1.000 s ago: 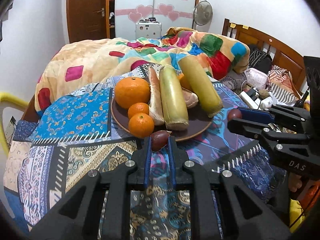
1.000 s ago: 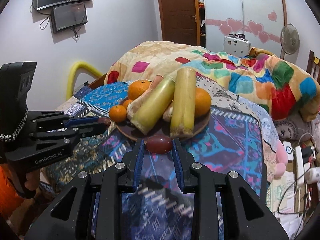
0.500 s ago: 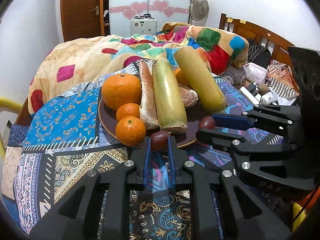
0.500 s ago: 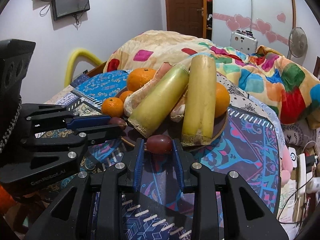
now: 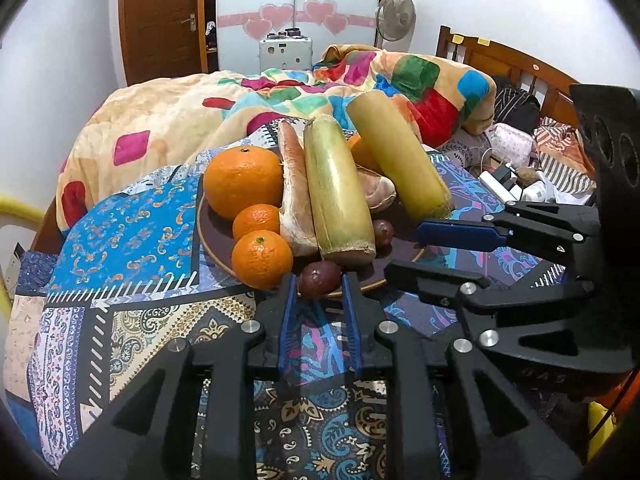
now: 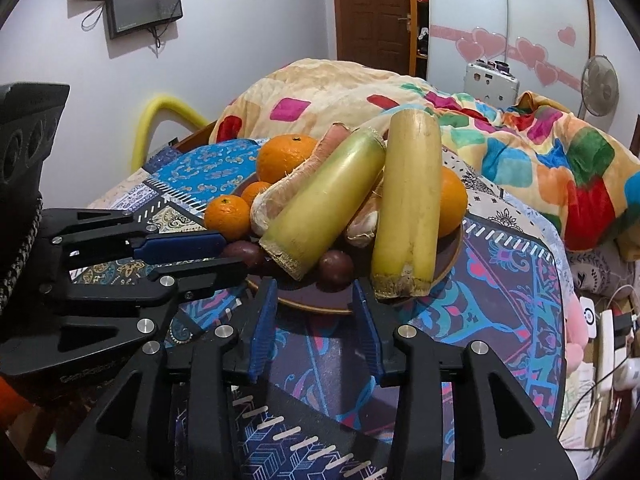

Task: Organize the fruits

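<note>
A brown plate [image 5: 208,236] on the patterned cloth holds three oranges, two sugarcane pieces [image 5: 340,196] and a pinkish root. My left gripper [image 5: 319,284] is at the plate's near rim. Its jaws are opening, and a purple passion fruit [image 5: 318,278] rests on the rim between the tips with a thin gap at the pads. My right gripper [image 6: 314,292] is also opening. Its fingers stand wide apart, and a second passion fruit [image 6: 336,270] lies free on the plate [image 6: 320,306] just beyond them. The left gripper [image 6: 232,255] reaches in from the left.
A large orange [image 5: 244,182] and two small ones fill the plate's left side. A colourful quilt [image 5: 200,120] is heaped behind the plate. A power strip and cables [image 5: 504,184] lie to the right near the wooden headboard. A yellow tube [image 6: 160,120] stands at the left.
The right gripper came in to the plate, opened and left its passion fruit lying there. The left jaws have spread slightly around their fruit, which now sits on the rim.
</note>
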`<state>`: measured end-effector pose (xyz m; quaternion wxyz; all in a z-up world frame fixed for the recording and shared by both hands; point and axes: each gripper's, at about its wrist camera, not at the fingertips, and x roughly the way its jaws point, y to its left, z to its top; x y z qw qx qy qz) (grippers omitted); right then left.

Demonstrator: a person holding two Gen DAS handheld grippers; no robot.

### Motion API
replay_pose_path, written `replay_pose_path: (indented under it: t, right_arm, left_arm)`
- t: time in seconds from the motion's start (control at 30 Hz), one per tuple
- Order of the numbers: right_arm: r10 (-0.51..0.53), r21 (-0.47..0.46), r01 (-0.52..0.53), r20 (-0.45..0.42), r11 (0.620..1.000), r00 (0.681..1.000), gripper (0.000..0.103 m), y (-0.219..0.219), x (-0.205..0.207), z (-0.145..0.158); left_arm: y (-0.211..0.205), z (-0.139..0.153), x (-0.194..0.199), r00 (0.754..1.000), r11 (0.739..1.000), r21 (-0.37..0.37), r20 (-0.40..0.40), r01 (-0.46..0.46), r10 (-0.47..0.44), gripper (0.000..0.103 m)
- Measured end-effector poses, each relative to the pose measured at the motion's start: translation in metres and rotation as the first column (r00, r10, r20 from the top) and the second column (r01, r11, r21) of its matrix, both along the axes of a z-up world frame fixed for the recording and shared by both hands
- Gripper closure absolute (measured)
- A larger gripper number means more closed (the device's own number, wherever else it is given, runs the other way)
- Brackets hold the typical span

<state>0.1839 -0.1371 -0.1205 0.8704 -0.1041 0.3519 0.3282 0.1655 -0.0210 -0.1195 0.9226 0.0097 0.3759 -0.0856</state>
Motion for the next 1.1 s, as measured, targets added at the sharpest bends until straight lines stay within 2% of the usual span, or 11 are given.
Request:
replay_pose_path:
  t: [0.13,0.27,0.43,0.6,0.77,0.83,0.97,1.0,1.03,1.1]
  right_arm:
    - [-0.006,0.021,0.006,0.015,1.0,1.0,0.067,-0.006,-0.006,0.008]
    - [-0.029,0.065,0.025,0.051,0.998,0.998,0.067,-0.019,-0.021,0.029]
    - [-0.078,0.138,0.061,0.122,0.989,0.989,0.067,-0.039,-0.047,0.066]
    - [-0.14,0.212,0.087,0.25,0.973,0.958,0.067,-0.057,-0.092,0.112]
    - [-0.187,0.266,0.089,0.372,0.96,0.909,0.064,-0.065,-0.141,0.145]
    - [-0.21,0.293,0.089,0.412,0.952,0.887,0.055,-0.067,-0.161,0.155]
    - [-0.248,0.331,0.094,0.459,0.939,0.853,0.044,-0.068,-0.186,0.165]
    - [-0.254,0.34,0.095,0.461,0.936,0.85,0.037,-0.068,-0.188,0.166]
    - [-0.261,0.35,0.095,0.463,0.932,0.847,0.03,-0.069,-0.191,0.167]
    - [-0.28,0.367,0.103,0.469,0.924,0.837,0.023,-0.069,-0.195,0.169]
  left_arm:
    - [0.002,0.007,-0.009,1.0,1.0,-0.005,0.013,-0.01,0.01,0.08]
    - [0.007,0.026,-0.028,0.998,0.999,-0.016,0.053,-0.031,0.032,0.08]
    - [0.01,0.065,-0.064,0.986,0.998,-0.024,0.154,-0.059,0.062,0.08]
    - [0.005,0.109,-0.112,0.955,0.996,-0.026,0.283,-0.083,0.087,0.078]
    - [-0.001,0.144,-0.161,0.907,0.994,-0.042,0.407,-0.102,0.11,0.057]
    - [-0.003,0.152,-0.175,0.89,0.994,-0.039,0.443,-0.107,0.113,0.051]
    - [-0.008,0.164,-0.205,0.848,0.99,-0.027,0.515,-0.136,0.13,0.038]
    - [-0.009,0.167,-0.212,0.838,0.989,-0.025,0.529,-0.144,0.135,0.037]
    - [-0.01,0.169,-0.217,0.83,0.988,-0.022,0.54,-0.15,0.138,0.032]
    - [-0.011,0.171,-0.226,0.818,0.987,-0.025,0.556,-0.161,0.148,0.02]
